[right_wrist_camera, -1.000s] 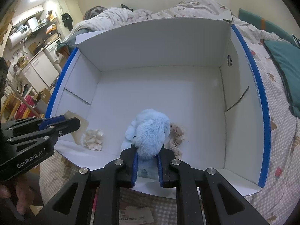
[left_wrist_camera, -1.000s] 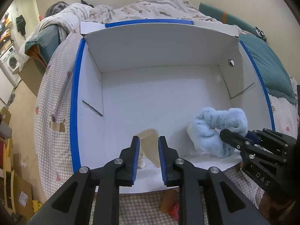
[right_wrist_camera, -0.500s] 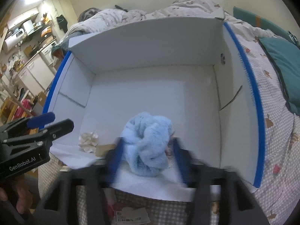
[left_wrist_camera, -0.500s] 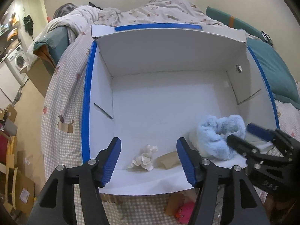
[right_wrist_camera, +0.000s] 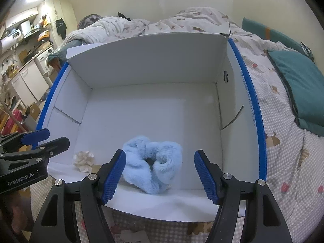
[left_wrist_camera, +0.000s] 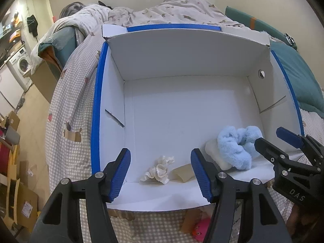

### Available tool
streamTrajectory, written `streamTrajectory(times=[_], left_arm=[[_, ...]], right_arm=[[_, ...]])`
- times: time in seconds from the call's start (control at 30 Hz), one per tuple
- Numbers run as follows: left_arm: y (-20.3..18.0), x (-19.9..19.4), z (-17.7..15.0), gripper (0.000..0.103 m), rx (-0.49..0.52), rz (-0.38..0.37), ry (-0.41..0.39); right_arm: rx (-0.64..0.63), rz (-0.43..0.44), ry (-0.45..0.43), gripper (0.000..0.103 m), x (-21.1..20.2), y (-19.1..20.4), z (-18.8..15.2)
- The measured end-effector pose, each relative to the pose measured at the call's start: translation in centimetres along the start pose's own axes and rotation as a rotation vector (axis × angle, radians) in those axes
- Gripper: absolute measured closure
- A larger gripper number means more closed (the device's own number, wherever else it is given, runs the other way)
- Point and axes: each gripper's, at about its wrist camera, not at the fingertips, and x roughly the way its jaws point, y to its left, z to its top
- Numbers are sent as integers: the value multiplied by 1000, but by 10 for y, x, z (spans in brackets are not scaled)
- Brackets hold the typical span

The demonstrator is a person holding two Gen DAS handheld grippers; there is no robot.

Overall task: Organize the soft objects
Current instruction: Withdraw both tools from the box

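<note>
A white box with blue-taped rims (left_wrist_camera: 97,101) (right_wrist_camera: 251,93) stands on the bed. Inside, near its front wall, lie a fluffy light-blue scrunchie (left_wrist_camera: 237,147) (right_wrist_camera: 151,162), a cream ruffled scrunchie (left_wrist_camera: 159,170) (right_wrist_camera: 84,161) and a small beige piece (left_wrist_camera: 183,172). A pale soft item (left_wrist_camera: 214,154) lies under the blue scrunchie. My left gripper (left_wrist_camera: 161,174) is open and empty above the cream scrunchie. My right gripper (right_wrist_camera: 160,176) is open and empty, its jaws either side of the blue scrunchie, just above the front wall.
The bed has a checked sheet (left_wrist_camera: 68,109), a rumpled duvet (left_wrist_camera: 162,14) behind the box and a teal pillow (right_wrist_camera: 297,89) at the right. A pink toy (left_wrist_camera: 200,229) lies on the sheet in front of the box. Cardboard boxes (left_wrist_camera: 18,198) stand on the floor at the left.
Both grippers opened and drew back. The left let go of the beige piece, the right let go of the blue scrunchie; both now lie in the box.
</note>
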Motion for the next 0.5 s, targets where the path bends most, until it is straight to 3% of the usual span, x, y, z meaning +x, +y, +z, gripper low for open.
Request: streamTrajectory(times=[0.23,0.5], left_arm=[[4,-2,-2,44,-9,14,-4],[10,-15,-6,44,-25,27,-36]], right_arm=[[7,-1,-2,29,-2,-1,0],[11,-67,-48,29,-10,-6,2]])
